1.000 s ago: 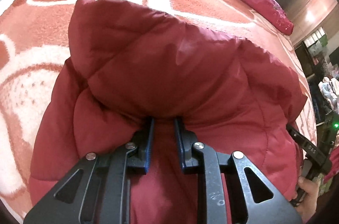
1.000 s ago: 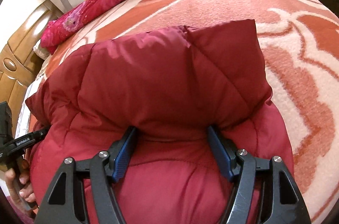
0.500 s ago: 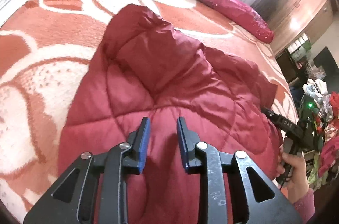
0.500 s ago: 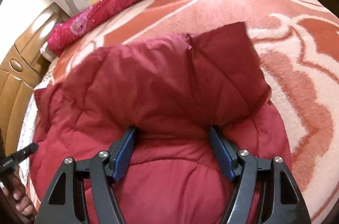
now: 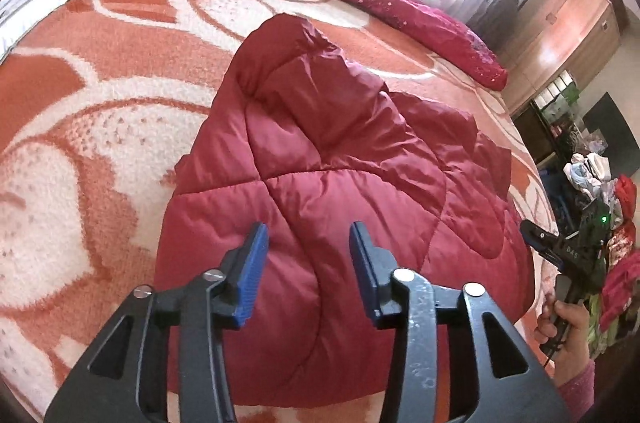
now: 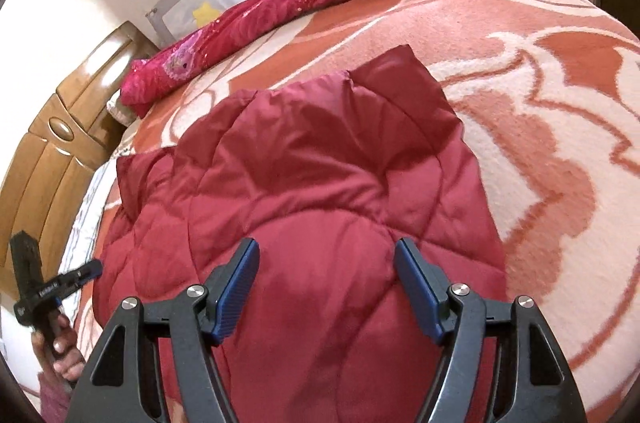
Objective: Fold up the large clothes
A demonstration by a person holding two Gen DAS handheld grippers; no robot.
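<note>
The red quilted jacket [image 5: 332,183] lay folded over itself on the patterned blanket [image 5: 80,127]; I had just let its fold drop, so this fold looked done; my left gripper [image 5: 306,263] had just been opening, nothing between its jaws; my right gripper [image 6: 326,287] stood wide above the fabric, gripping nothing.

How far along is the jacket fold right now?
Done: the red quilted jacket lies doubled over on the blanket. In hand: nothing; the left gripper, jaws just opening, and right gripper stand open above it. Left: perhaps another fold or tidying.
</note>
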